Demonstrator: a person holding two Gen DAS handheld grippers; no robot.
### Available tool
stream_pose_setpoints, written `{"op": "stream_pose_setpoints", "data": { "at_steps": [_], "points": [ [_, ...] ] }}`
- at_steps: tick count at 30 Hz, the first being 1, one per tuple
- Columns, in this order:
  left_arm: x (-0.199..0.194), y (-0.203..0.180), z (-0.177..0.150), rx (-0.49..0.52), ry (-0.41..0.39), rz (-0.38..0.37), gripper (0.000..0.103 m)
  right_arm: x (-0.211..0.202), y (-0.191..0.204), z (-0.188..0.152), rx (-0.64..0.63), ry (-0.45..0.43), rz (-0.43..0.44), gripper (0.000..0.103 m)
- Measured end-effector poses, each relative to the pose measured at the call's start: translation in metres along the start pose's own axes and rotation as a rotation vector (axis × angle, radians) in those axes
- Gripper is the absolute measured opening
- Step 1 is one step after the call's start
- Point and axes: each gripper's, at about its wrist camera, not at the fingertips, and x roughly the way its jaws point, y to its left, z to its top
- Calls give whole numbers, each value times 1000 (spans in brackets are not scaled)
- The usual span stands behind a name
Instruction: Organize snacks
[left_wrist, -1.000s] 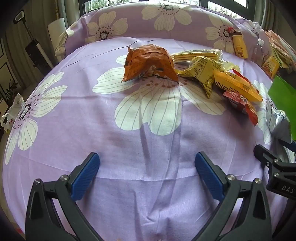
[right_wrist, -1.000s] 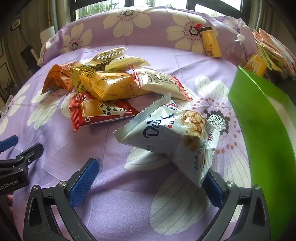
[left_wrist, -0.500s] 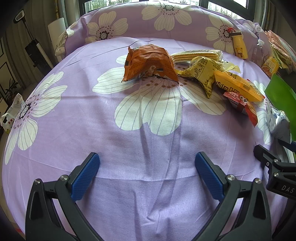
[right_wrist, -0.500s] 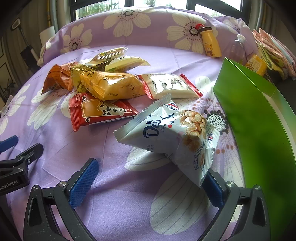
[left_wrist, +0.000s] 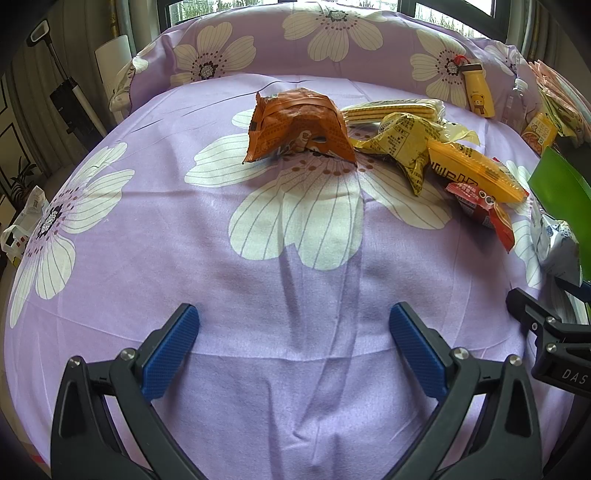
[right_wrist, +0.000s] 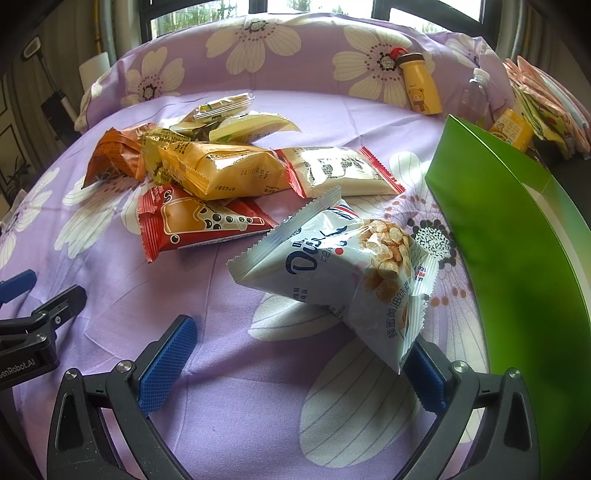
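Snacks lie heaped on the purple flowered cloth (right_wrist: 229, 406), and you look to be at the picking-up step. Your right gripper (right_wrist: 295, 365) has its jaws spread wide; the white biscuit bag (right_wrist: 343, 266) at centre frame leans against the right-hand pad, but nothing is pinched yet. To take it, you would need to bring the left-hand pad across and close on the bag's lower corner.

Your left gripper (left_wrist: 295, 347) is equally wide apart and empty, hovering over bare cloth at bottom centre, with the orange packet (left_wrist: 299, 125) well ahead in the upper middle.

The green box (right_wrist: 517, 266) stands at the right edge, just beside the white bag. Its inside is hidden from both views, so you cannot tell what it holds. The red packet (right_wrist: 199, 221) and yellow packet (right_wrist: 221, 170) wait upper left.
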Motion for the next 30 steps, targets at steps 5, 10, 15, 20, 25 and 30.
{"op": "stream_pose_setpoints", "data": {
  "at_steps": [5, 10, 15, 20, 25, 30],
  "points": [
    [0, 0, 0, 0, 0, 0, 103, 0, 0, 0, 0, 0, 0, 103],
    [0, 0, 0, 0, 0, 0, 103, 0, 0, 0, 0, 0, 0, 103],
    [0, 0, 0, 0, 0, 0, 103, 0, 0, 0, 0, 0, 0, 103],
    [0, 0, 0, 0, 0, 0, 103, 0, 0, 0, 0, 0, 0, 103],
    [0, 0, 0, 1, -1, 1, 103, 1, -1, -1, 0, 1, -1, 103],
    [1, 0, 1, 2, 0, 2, 103, 1, -1, -1, 4, 4, -10, 103]
  ]
}}
